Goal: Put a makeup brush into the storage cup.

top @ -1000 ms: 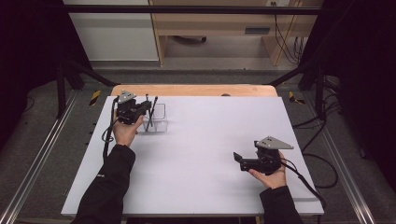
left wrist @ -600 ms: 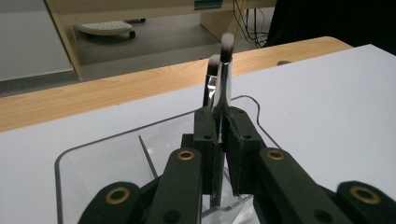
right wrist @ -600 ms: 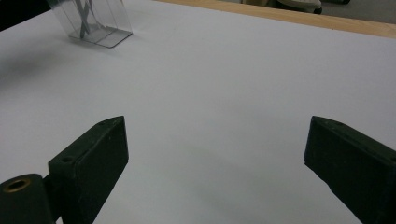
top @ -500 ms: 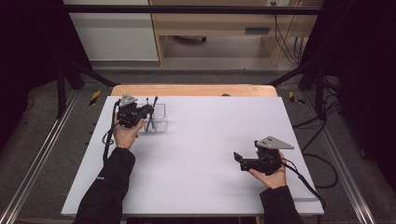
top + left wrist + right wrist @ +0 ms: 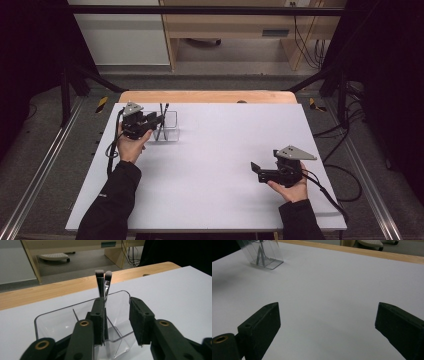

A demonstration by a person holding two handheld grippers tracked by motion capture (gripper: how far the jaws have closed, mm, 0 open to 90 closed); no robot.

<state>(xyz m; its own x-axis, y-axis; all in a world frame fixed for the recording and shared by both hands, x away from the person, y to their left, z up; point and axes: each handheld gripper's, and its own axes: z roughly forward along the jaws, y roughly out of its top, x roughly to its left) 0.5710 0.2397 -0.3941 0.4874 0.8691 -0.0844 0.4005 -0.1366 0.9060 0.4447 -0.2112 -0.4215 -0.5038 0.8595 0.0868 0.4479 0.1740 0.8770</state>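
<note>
A clear plastic container (image 5: 171, 131) stands at the back left of the white board, with two dark-handled makeup brushes (image 5: 163, 114) upright in it. My left gripper (image 5: 159, 121) is open and pushed up against that container from the left. In the left gripper view the jaws straddle the container's near wall (image 5: 62, 323), and the brushes (image 5: 101, 282) rise just beside the left jaw's inner face, with no visible grip on them. Over bare board at the front right, my right gripper (image 5: 257, 171) is wide open and holds nothing. The right gripper view shows the container (image 5: 265, 255) far off.
The white board (image 5: 215, 150) lies on a table whose wooden edge (image 5: 200, 96) shows at the back. Metal rails run along both sides and cables lie on the floor at the right. Light wooden furniture stands behind the table.
My left gripper has eased slightly lower at the container. The right gripper has stayed where it was.
</note>
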